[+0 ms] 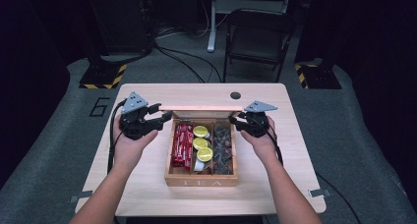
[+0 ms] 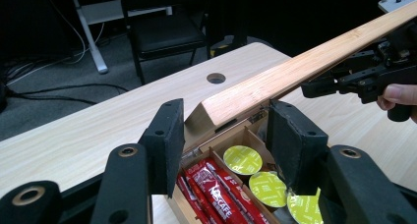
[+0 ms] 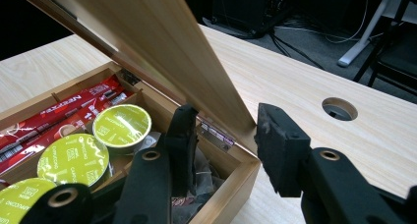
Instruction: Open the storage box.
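Floor: grey carpet point(image 1: 59, 150), cables at 12 o'clock.
Furniture: black folding chair point(image 1: 258, 37) at 12 o'clock; light wooden desk point(image 1: 147, 184).
Light: dim, dark surroundings.

Both forearms reach forward, each hand holding its tool: the left gripper point(image 1: 164, 117) and the right gripper point(image 1: 234, 120) point inward at each other, jaws parted, with the lid's ends between the fingers.

The wooden box point(image 1: 201, 181) bears "TEA" on its front wall. The red sachets point(image 2: 212, 194) read "NESCAFE". A large "6" point(image 1: 100, 106) marks the grey floor
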